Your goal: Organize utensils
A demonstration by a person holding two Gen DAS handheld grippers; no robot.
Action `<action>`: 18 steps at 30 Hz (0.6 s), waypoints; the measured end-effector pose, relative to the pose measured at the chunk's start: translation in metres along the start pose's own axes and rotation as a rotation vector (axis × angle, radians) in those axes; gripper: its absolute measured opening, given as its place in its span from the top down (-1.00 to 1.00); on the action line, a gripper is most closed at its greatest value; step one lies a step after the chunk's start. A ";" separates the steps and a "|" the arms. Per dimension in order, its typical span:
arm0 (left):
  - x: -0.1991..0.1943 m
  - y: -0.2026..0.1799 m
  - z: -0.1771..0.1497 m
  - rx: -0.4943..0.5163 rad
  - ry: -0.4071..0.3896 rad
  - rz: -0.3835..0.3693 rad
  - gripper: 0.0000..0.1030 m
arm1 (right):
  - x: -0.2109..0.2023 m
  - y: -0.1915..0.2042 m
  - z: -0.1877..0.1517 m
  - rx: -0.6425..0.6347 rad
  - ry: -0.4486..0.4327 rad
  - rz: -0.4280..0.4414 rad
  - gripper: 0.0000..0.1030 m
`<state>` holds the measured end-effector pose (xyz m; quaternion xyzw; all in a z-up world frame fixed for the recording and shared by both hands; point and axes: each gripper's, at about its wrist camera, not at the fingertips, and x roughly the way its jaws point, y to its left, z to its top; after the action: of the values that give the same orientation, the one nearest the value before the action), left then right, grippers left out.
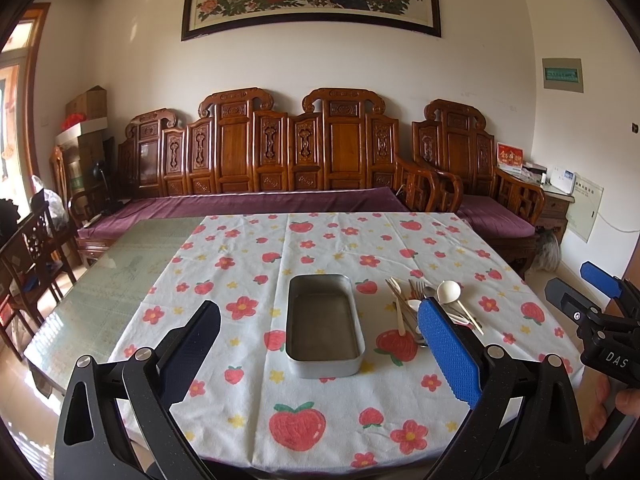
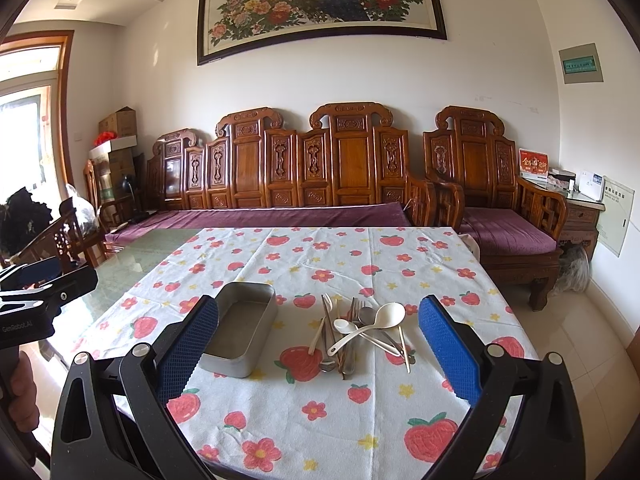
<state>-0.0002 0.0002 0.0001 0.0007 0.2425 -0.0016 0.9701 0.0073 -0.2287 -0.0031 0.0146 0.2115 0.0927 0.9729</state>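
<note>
An empty rectangular metal tin [image 1: 325,326] stands on the strawberry-print tablecloth [image 1: 320,408]; it also shows in the right wrist view [image 2: 240,330]. To its right lies a pile of utensils [image 2: 360,330]: white plastic spoons, metal spoons, forks and chopsticks, also in the left wrist view [image 1: 416,300]. My left gripper [image 1: 320,344] is open, above the near table edge in front of the tin. My right gripper [image 2: 318,344] is open and empty, in front of the pile. Each gripper shows at the edge of the other's view [image 1: 596,312] [image 2: 36,296].
The cloth covers the right part of a glass-topped table [image 1: 104,292]. A carved wooden bench with purple cushions [image 1: 280,196] stands behind it, a wooden chair [image 1: 36,256] at the left. Tiled floor [image 2: 592,340] lies to the right.
</note>
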 end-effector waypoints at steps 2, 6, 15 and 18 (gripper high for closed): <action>0.000 0.000 0.000 0.000 0.000 0.000 -0.85 | 0.000 0.000 0.000 0.000 -0.001 0.000 -0.95; 0.000 0.000 0.000 0.000 0.000 0.000 -0.85 | -0.001 0.000 0.000 0.000 -0.001 0.001 -0.95; 0.000 0.000 0.000 0.001 -0.001 0.001 -0.85 | -0.001 0.001 -0.001 0.001 -0.001 0.002 -0.95; 0.000 0.000 0.000 0.001 -0.001 0.001 -0.85 | -0.001 0.001 -0.001 0.002 -0.001 0.002 -0.95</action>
<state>-0.0003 0.0000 0.0001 0.0015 0.2422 -0.0015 0.9702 0.0059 -0.2283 -0.0036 0.0157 0.2113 0.0933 0.9728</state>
